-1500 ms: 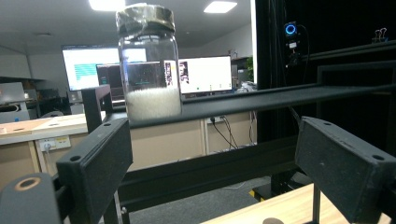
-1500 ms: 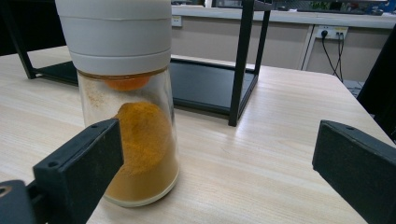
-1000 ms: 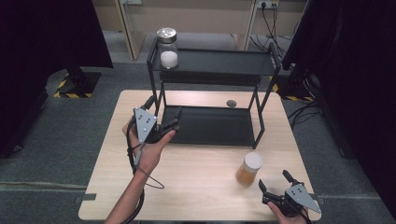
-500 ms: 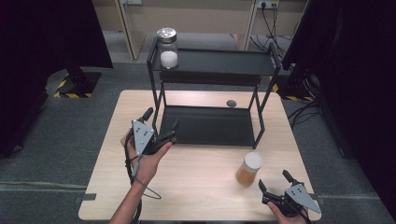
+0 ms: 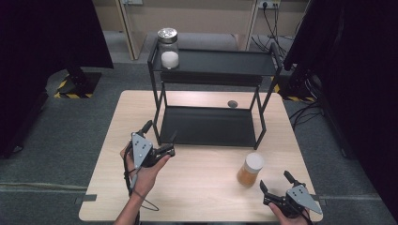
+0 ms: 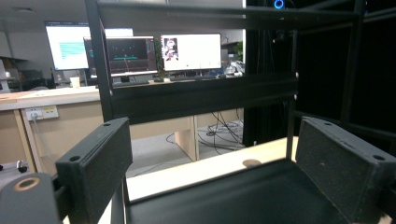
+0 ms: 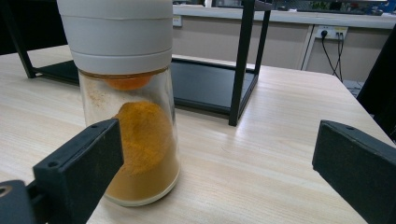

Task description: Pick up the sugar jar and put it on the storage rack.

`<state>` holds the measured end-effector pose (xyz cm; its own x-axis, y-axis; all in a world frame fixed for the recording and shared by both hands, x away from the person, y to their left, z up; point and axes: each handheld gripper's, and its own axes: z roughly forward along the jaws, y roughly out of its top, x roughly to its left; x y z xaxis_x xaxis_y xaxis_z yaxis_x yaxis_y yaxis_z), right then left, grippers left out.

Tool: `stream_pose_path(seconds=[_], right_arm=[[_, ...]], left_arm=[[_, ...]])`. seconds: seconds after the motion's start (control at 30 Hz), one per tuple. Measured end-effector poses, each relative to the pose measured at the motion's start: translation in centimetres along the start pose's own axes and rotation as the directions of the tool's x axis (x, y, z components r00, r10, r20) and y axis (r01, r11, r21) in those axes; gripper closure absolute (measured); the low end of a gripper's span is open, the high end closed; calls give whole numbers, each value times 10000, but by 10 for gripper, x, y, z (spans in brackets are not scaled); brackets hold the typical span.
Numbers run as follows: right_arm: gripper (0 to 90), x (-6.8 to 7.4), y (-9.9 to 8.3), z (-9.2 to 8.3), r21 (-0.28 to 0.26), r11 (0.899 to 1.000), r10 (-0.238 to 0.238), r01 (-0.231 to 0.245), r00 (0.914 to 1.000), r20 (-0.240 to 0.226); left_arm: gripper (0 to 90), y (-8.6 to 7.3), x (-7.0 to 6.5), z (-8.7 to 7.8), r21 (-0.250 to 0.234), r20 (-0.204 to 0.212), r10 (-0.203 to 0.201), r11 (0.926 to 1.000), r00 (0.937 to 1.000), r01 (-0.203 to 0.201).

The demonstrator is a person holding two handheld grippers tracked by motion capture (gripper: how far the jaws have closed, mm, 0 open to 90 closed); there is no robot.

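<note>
Right gripper view: right gripper (image 7: 215, 172) jaws wide apart, empty, spice jar (image 7: 128, 107) just ahead; left gripper (image 6: 219, 168) likewise.

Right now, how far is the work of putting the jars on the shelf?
One jar of white powder already stands on the top shelf. In hand: the right tool, open, faces the jar of orange powder on the table without touching it. Left: grasping and shelving that jar, probably. The left tool, open, holds nothing.
</note>
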<state>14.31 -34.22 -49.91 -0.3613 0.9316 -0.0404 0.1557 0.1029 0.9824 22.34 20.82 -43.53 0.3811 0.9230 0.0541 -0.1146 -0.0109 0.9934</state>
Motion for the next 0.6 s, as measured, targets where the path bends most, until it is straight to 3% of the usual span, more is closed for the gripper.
stream_pose_path(seconds=[0.6], right_arm=[[21,0,0,0,19,10000,-25,25,10000,-17]], left_arm=[[100,-35,3,-19,424,251,-372,9984,9990,361]])
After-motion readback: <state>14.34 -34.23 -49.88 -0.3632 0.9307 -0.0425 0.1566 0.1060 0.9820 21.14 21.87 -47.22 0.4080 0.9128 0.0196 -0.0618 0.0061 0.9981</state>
